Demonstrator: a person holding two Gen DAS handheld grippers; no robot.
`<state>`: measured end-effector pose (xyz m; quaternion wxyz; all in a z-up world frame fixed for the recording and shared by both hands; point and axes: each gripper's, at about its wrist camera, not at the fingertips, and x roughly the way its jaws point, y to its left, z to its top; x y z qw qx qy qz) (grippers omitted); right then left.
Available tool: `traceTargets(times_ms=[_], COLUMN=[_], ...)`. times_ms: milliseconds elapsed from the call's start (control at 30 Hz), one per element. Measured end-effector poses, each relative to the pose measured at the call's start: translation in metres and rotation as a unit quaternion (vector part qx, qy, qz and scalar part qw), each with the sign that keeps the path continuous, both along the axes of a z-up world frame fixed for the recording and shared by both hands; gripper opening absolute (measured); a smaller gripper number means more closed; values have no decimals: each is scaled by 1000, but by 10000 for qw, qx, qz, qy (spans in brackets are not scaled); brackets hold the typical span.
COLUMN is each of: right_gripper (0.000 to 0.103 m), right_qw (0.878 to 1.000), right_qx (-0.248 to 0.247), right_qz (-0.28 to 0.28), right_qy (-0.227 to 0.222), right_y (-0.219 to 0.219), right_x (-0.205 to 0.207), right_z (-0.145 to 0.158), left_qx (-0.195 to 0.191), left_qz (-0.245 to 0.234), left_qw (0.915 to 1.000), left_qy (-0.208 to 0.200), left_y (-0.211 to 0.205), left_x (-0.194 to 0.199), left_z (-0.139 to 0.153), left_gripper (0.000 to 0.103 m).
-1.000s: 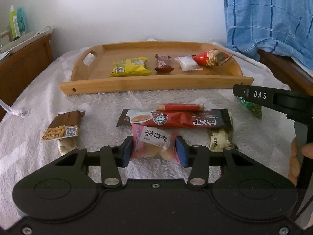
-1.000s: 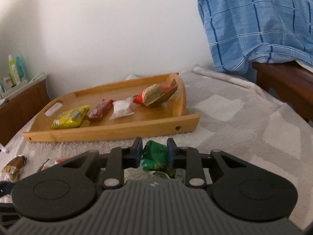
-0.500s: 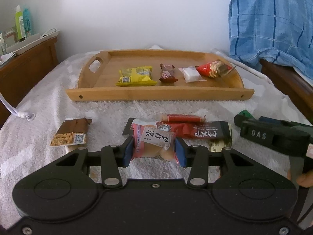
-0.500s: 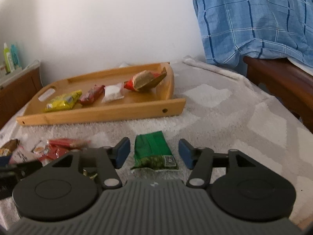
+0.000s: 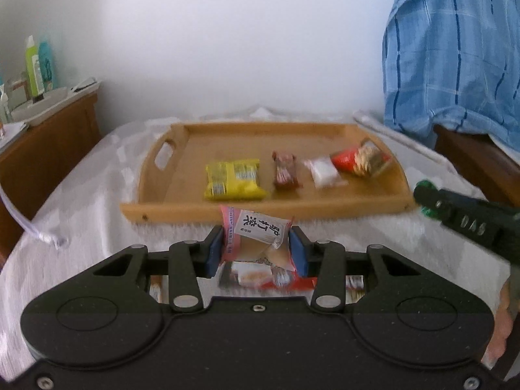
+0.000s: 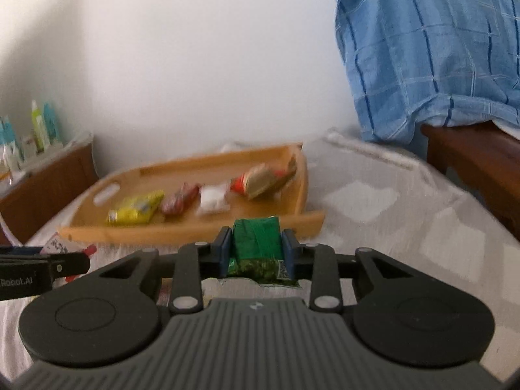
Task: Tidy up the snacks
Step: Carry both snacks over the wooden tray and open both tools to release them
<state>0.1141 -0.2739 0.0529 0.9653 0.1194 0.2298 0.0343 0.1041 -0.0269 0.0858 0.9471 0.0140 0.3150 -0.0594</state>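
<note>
Left claw (image 5: 256,253) clamps a pink packet (image 5: 256,239), right claw (image 6: 256,253) having just closed on a green packet (image 6: 256,243) (both just short of the tray's (image 5: 292,209) near wall).

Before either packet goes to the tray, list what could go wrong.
1. The left gripper pinches the pink packet low down, so it may tilt or slip.
2. The right gripper, whose jaws just closed, holds the soft green packet, which could crumple.
3. The wooden tray has a raised front rim; a low carry could catch it.
</note>
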Motion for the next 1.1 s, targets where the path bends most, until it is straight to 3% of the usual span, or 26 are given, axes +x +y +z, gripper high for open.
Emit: traceTargets(times_ms=[267,467,633,733,933,1100], right_gripper=[36,36,36,36,36,36], right_qw=[9989,9970,9934,9912,9883,9869], right_qx=[301,558,392,147,12,-76], right_qz=[55,508,668,643,578,566], right_qy=[-362,155,842,1148,1415,1506], right_y=[-23,-32,-22,-14,-13,-11], right_x=[81,167,221,239,250,254], right_z=[29,27,11,-1,-15,-21], left_qx=[-216,-494,-888,-788,-566,-445], left_qz=[96,53,103,91,1,-37], left_qw=[9996,9987,9956,9956,9954,9957], left_qy=[-169,-61,296,505,767,817], left_y=[9,20,24,19,8,4], left_x=[69,147,207,229,241,243], left_z=[29,39,18,-2,-36,-46], left_gripper=[41,41,41,41,41,41])
